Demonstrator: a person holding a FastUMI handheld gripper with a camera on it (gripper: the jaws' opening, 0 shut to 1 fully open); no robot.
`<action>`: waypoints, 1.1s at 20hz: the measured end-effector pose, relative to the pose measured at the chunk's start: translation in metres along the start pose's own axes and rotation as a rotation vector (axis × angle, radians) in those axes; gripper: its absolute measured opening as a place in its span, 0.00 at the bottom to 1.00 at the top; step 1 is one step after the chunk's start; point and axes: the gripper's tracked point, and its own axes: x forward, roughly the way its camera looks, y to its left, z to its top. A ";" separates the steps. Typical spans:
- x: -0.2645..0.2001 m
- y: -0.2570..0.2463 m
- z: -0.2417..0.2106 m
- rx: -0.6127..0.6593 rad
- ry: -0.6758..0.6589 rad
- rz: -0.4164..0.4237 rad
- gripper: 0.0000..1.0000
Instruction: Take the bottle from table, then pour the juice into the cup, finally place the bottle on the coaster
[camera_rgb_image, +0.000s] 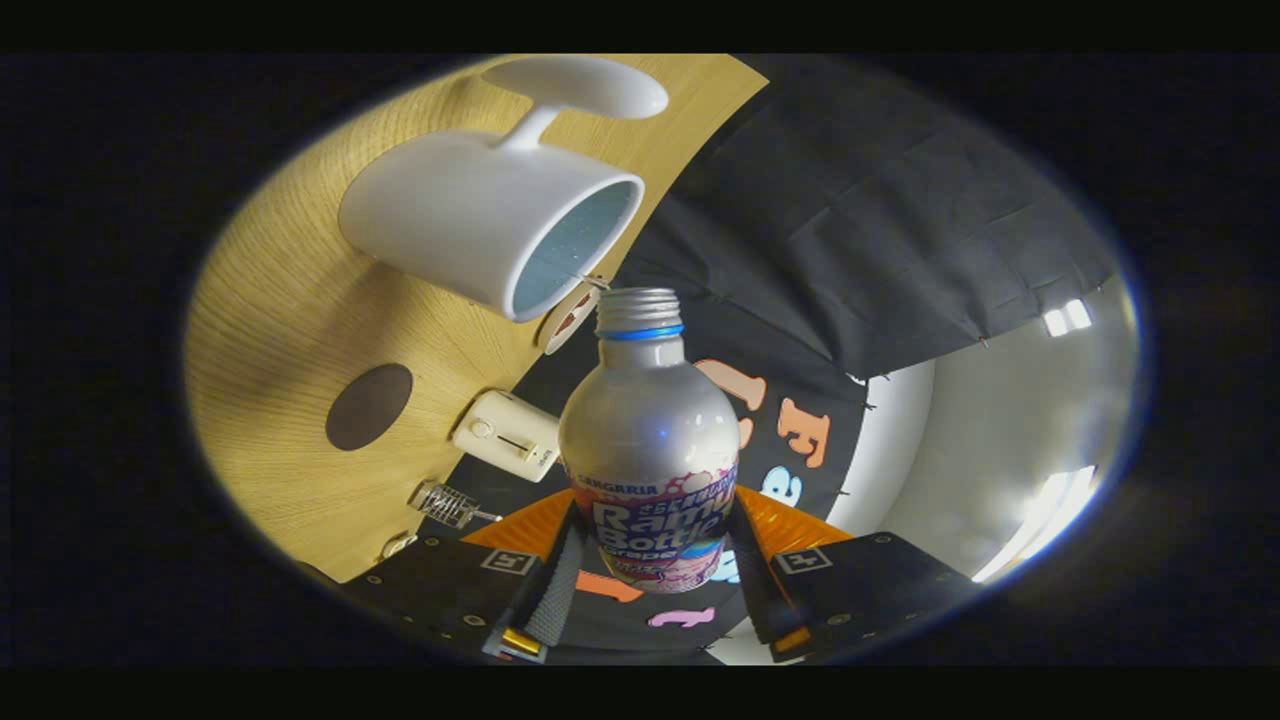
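Observation:
A silver bottle with a blue neck ring and no cap sits between my fingers, and my gripper is shut on its labelled lower body. The view is rolled over, so the wooden table stands to the side. The bottle's open mouth is just short of the rim of a white cup, which has a pale blue inside and a handle on its far side. A dark round coaster lies flat on the table, beyond the left finger and apart from the cup.
A cream toaster and a small clear wire-framed object stand near the table's edge by the black cloth wall. A round white object peeks out beside the cup's rim.

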 end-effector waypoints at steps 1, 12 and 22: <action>0.000 0.002 0.002 0.007 -0.002 0.001 0.71; -0.010 0.035 -0.002 0.304 0.054 0.085 0.71; -0.024 0.025 -0.045 1.023 0.191 0.192 0.72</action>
